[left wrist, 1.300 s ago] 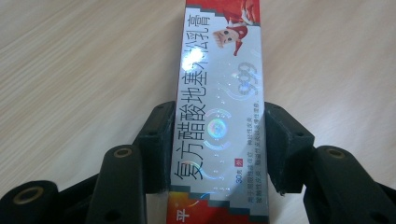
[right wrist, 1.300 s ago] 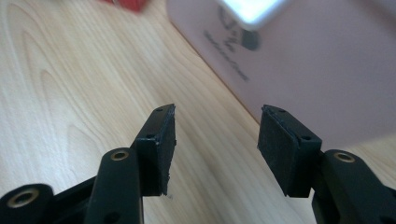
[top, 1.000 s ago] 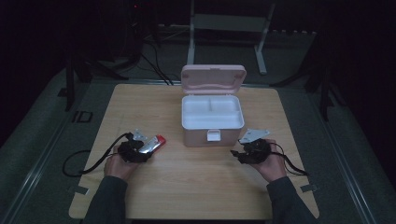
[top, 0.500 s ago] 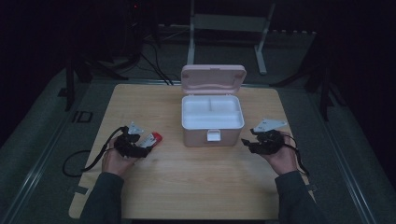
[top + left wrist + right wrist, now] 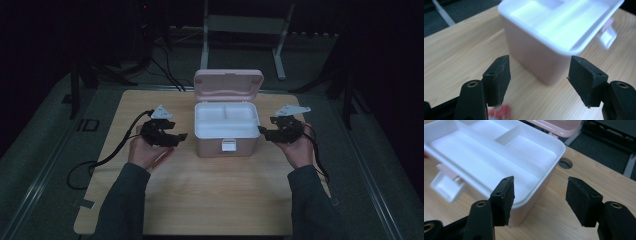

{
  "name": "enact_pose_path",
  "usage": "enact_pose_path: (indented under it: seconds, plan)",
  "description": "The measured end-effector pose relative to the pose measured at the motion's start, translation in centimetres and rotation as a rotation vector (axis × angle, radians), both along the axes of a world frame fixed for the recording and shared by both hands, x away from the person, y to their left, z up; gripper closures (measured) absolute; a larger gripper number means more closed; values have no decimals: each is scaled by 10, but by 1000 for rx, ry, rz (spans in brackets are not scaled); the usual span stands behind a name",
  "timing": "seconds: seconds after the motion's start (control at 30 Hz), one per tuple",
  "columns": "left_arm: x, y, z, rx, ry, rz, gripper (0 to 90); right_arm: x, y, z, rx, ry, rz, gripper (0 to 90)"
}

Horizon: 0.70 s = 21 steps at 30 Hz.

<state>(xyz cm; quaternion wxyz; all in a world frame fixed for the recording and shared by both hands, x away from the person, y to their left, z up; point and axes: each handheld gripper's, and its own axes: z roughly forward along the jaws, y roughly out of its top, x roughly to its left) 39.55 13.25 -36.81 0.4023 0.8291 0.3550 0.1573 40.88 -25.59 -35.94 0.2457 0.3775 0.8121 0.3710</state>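
Observation:
A pink box stands open in the middle of the wooden table, its lid tipped back and a white tray inside. My left gripper hovers at the box's left side, open; its jaws have just been closing a little with nothing between them. In the left gripper view the open left gripper frames the box's corner, still beyond the jaws. A small red thing lies on the table below it, also under my left hand. My right gripper hangs at the box's right side, its empty jaws just opening.
The box's white latch hangs down its front wall. A round hole is cut in the tabletop near the box's right corner. Cables trail from both grippers across the table. Dark stands and a metal frame lie beyond the far edge.
Both hands have lifted off the table and moved up beside the box. The left gripper has risen above the red thing, which stays on the table. Both pairs of jaws stand wider.

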Motion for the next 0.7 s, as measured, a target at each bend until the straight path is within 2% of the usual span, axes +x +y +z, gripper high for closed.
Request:
enact_pose_path:
  seconds: [0.2, 0.23, 0.27, 0.4, 0.5, 0.57, 0.7]
  plan:
    - [16, -27, -4, 12, 45, -21, 391, 16, 9, -11, -6, 66, 8, 417]
    - [17, -30, -5, 1, 51, -25, 405, 17, 10, -12, -5, 76, 11, 436]
    - [19, -31, -6, -10, 59, -28, 426, 19, 11, -13, -3, 83, 17, 444]
    - [25, -33, -9, -8, 84, -26, 496, 21, 16, -18, -1, 123, 33, 506]
    - [26, -34, -10, -2, 92, -32, 528, 19, 16, -19, -4, 130, 17, 538]
    - [26, -31, -10, 20, 84, -30, 532, 16, 16, -18, 5, 129, 39, 557]
    - [22, -26, -9, 27, 88, -24, 548, 8, 20, -19, 15, 112, 66, 563]
